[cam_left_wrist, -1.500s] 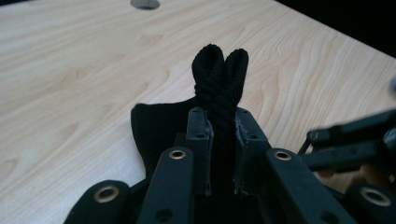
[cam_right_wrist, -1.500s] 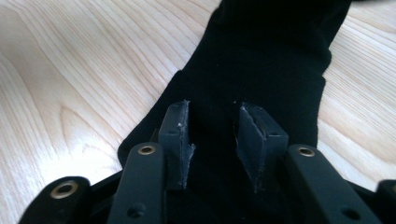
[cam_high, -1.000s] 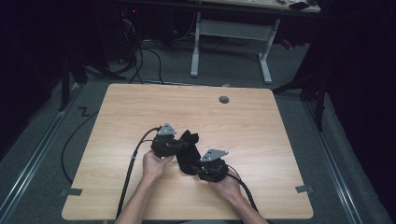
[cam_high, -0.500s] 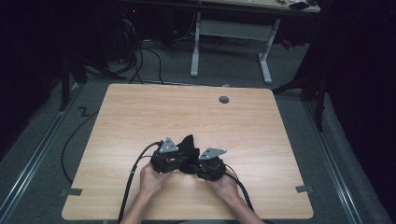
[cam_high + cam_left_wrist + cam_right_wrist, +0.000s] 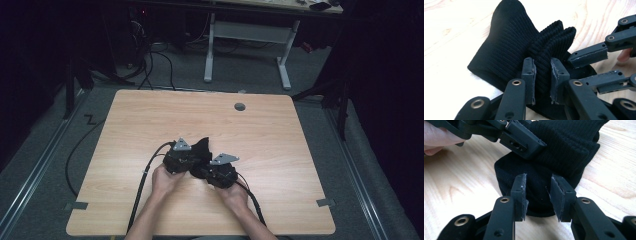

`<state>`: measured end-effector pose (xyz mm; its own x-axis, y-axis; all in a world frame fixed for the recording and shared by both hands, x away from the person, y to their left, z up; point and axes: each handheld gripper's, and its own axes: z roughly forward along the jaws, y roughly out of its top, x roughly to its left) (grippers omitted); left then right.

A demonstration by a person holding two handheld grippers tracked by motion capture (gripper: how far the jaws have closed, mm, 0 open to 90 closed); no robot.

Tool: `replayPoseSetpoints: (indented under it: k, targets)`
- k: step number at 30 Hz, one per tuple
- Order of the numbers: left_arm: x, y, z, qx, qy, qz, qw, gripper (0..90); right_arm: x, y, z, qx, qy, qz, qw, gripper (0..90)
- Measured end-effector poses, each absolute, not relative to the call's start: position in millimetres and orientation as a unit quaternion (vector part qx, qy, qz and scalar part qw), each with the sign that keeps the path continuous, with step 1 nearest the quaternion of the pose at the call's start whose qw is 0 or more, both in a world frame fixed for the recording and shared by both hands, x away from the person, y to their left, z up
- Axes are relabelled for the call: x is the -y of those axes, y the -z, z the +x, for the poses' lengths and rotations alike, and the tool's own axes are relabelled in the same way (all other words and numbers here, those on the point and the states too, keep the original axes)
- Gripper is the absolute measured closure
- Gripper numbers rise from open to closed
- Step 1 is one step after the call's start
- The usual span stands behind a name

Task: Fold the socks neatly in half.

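A black ribbed sock (image 5: 203, 146) lies bunched on the wooden table (image 5: 270, 135), a little toward the near side of its middle. In the left gripper view, my left gripper (image 5: 542, 75) is shut on a raised fold of the sock (image 5: 509, 47) near its cuff. My right gripper (image 5: 537, 192) stands open, with its jaws on either side of the rounded end of the sock (image 5: 564, 152). In the high view, the left gripper (image 5: 192, 157) and the right gripper (image 5: 201, 172) sit close together at the sock, each held by a hand.
A round cable hole (image 5: 240, 106) sits near the table's far edge. Black cables (image 5: 142, 192) trail from both grippers toward the near edge. A white desk frame (image 5: 247, 37) stands on the floor beyond the table.
The two grippers have drawn closer together at the sock, and both hands have shifted slightly toward the near edge. The sock is more bunched between them.
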<state>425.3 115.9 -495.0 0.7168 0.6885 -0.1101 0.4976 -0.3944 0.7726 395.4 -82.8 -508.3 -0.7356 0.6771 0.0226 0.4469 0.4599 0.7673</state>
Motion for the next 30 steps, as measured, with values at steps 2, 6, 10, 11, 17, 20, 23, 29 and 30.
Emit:
replayPoseSetpoints:
  k: [2,6,10,11,17,20,23,29,30]
  targets:
    - [-117,493,425,-0.361,-0.122,0.827,0.414,75.3,82,509,397,-0.84,-0.4,0.337,0.145,65.7]
    - [-117,489,421,-0.364,-0.13,0.824,0.414,67.1,80,508,399,-0.84,-0.395,0.341,0.146,65.1]
    - [-120,485,415,-0.366,-0.142,0.819,0.419,57.7,81,507,397,-0.836,-0.399,0.347,0.149,56.1]
    - [-123,483,411,-0.372,-0.14,0.812,0.428,55.9,82,505,394,-0.836,-0.401,0.343,0.154,52.6]
    - [-128,482,401,-0.38,-0.135,0.804,0.438,50.0,91,496,386,-0.832,-0.413,0.339,0.15,51.1]
    - [-132,480,397,-0.384,-0.131,0.801,0.441,47.8,103,487,381,-0.821,-0.434,0.336,0.158,60.9]
    - [-134,478,390,-0.391,-0.126,0.795,0.446,45.4,116,474,378,-0.8,-0.469,0.334,0.167,73.7]
    - [-136,473,381,-0.399,-0.137,0.784,0.456,45.6,110,461,396,-0.81,-0.45,0.337,0.164,77.3]
    - [-136,473,381,-0.399,-0.137,0.784,0.456,45.6,110,461,396,-0.81,-0.45,0.337,0.164,77.3]
